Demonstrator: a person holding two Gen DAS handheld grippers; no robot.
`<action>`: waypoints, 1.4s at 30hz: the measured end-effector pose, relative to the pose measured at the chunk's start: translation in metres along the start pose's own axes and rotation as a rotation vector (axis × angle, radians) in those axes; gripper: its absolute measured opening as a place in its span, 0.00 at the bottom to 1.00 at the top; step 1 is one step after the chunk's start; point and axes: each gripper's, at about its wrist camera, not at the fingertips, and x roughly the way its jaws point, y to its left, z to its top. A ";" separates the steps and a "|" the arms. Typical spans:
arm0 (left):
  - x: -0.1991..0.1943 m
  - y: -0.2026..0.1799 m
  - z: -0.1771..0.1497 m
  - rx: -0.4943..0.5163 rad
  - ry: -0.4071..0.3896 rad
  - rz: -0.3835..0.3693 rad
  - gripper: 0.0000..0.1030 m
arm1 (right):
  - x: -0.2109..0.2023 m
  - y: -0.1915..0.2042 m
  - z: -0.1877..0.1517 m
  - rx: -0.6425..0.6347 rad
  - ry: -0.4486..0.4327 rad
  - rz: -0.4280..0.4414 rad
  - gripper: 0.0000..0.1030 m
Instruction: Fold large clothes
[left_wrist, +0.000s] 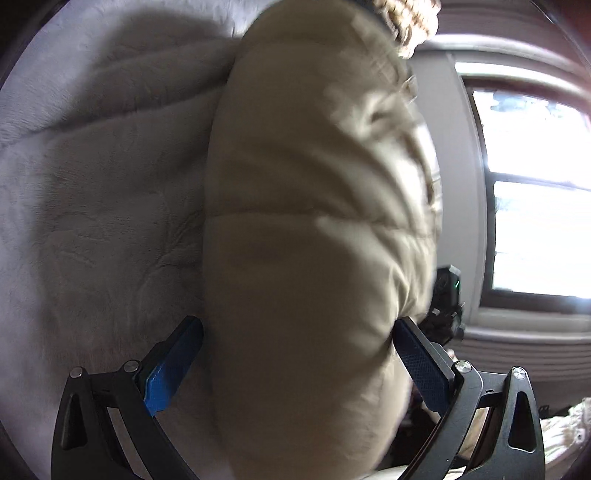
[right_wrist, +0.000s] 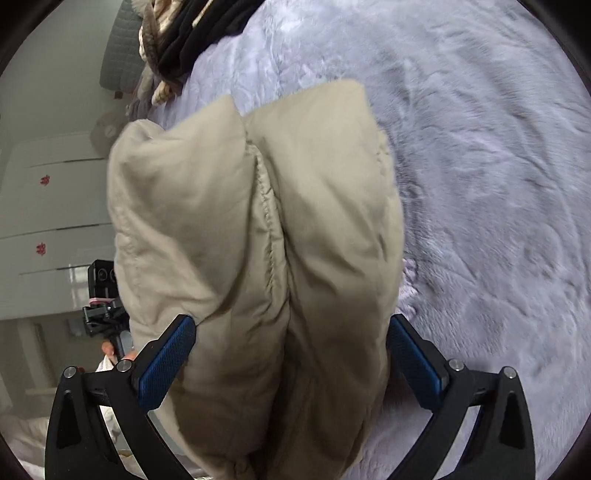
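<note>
- A pale grey plush blanket (right_wrist: 498, 184) spreads beneath the work, apparently the folding surface.
- A beige padded jacket (right_wrist: 258, 240) hangs bunched above it, lifted clear, likely for repositioning; its long axis runs away from both cameras.
- The right gripper (right_wrist: 291, 339) has its jaws spread wide around thick padding, pressing both sides.
- The left gripper (left_wrist: 297, 341) clamps another thick bundle of the jacket (left_wrist: 317, 221) likewise.

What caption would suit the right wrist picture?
Right gripper clamps a puffy beige jacket between blue pads above a fluffy lilac blanket.
</note>
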 end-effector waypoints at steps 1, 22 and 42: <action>0.008 0.003 0.002 -0.006 0.018 -0.033 0.99 | 0.006 -0.001 0.004 0.000 0.008 0.013 1.00; 0.011 -0.057 -0.003 0.108 -0.055 0.028 0.82 | 0.019 0.023 0.008 0.092 -0.065 0.209 0.55; -0.186 0.005 -0.008 0.120 -0.198 0.047 0.82 | 0.136 0.193 -0.009 -0.027 -0.073 0.285 0.54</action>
